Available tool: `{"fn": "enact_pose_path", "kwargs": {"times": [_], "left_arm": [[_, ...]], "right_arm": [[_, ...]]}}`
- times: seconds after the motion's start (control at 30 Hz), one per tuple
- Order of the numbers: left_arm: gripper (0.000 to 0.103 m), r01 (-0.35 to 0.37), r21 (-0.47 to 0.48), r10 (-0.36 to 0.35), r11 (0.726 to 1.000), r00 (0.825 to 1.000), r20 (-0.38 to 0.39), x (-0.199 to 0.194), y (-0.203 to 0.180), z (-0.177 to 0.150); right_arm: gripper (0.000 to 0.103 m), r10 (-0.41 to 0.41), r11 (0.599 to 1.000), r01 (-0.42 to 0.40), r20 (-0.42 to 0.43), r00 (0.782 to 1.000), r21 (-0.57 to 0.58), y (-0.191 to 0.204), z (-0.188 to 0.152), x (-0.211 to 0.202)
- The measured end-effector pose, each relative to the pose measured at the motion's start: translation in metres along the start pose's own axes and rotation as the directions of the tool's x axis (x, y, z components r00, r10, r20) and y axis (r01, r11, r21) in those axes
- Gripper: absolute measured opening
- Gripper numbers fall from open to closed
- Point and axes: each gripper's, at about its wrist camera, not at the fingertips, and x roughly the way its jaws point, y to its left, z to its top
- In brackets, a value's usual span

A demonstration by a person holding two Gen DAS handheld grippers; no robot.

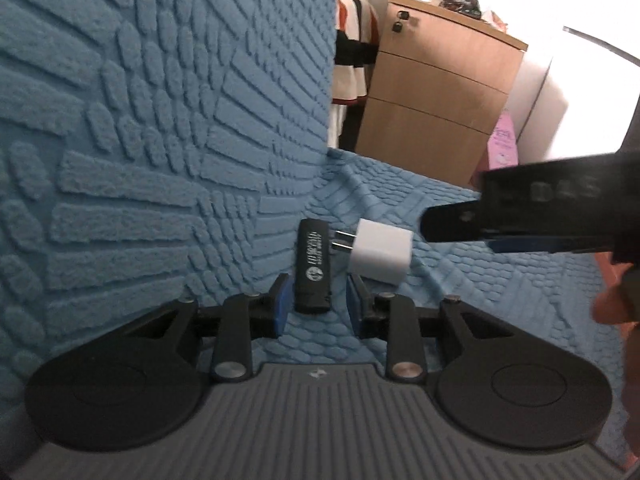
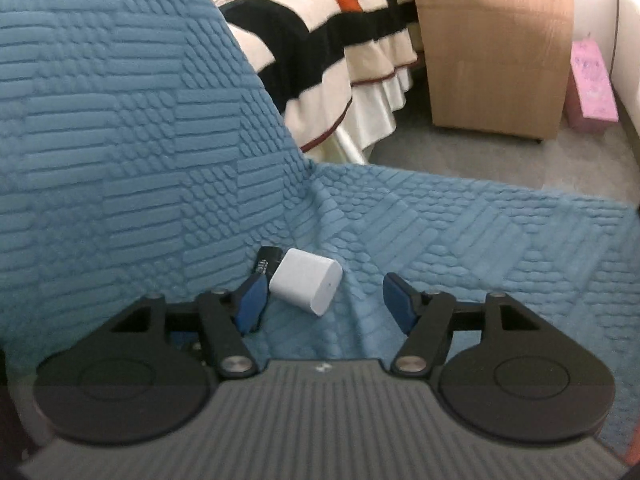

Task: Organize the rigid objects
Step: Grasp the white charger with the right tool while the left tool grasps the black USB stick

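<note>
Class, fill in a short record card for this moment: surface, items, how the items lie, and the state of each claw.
surface: blue textured cover, seat and upright back
items: black lighter; white plug-in charger
layout: both lie on the seat near the back; the charger's prongs point toward the lighter, contact unclear
left claw: open, the lighter's near end between its pads, not pressed
right claw: open, the charger just ahead of its left pad
background: wooden drawer cabinet, striped bedspread

Was a bedroom in a home; bed w/ striped blanket & frilled skirt; wooden drawer unit; grey carpet; blue quilted cover up front.
</note>
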Motion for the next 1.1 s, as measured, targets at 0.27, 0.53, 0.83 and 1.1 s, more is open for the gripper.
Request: {"fn": "enact_pose_path", "kwargs": {"times": [0.27,0.53,0.83,1.1], "left_arm": [[0.035,0.007,-0.03,-0.008,1.0,0.999,-0.048,0.018,0.005,0.001],[0.035,-0.013,-0.031,0.011,0.999,0.998,-0.057,0.029,0.005,-0.002],[0.029,-0.001,-0.033,-0.002,0.999,0.997,-0.079,0.035,0.009,-0.006],[0.027,0.039,-0.068,-0.045,0.997,0.994,-0.098,0.026,0.01,-0.008]], "right_arm": [[0.066,0.015,0.998,-0.008,-0.113,0.993,0.063,0.0,0.012,0.048],[0.065,0.031,0.998,-0.022,-0.14,0.99,0.065,0.003,0.018,0.067],[0.051,-0.005,1.0,0.007,-0.156,0.988,0.013,0.014,0.019,0.063],[0.047,-0.054,0.998,0.055,-0.15,0.987,0.002,0.004,0.014,0.038]]}}
